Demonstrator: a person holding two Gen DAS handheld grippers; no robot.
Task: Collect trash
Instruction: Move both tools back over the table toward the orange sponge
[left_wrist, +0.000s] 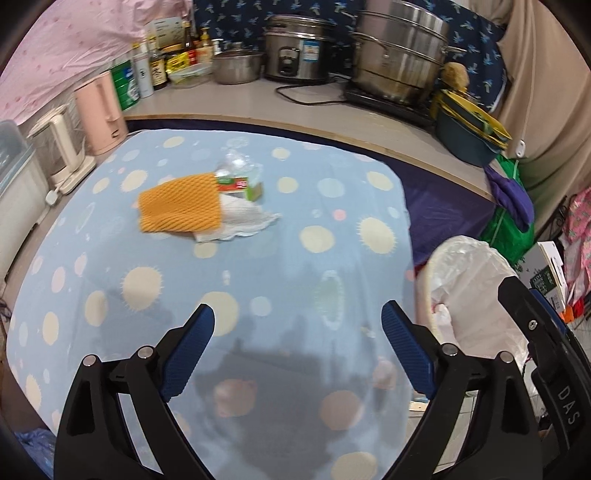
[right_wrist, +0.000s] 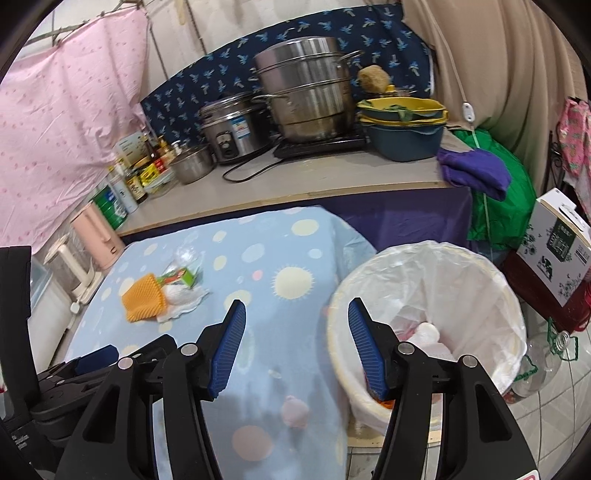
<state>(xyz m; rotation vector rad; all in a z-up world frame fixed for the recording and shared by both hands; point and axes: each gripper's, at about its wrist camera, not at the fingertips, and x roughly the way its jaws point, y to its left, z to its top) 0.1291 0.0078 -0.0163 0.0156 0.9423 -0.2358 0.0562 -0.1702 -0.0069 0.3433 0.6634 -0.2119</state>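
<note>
A pile of trash lies on the blue dotted tablecloth: an orange foam net, a white tissue and a clear plastic wrapper with a green label. The same net, tissue and wrapper show in the right wrist view. My left gripper is open and empty above the near table, short of the pile. My right gripper is open and empty by the table's right edge, beside the white-lined trash bin, which holds some trash. The bin shows at right.
A counter behind the table carries a rice cooker, stacked steel pots, bowls, bottles and a cord. A pink kettle and a small appliance stand at the table's left. A green bag, box and bottle sit by the bin.
</note>
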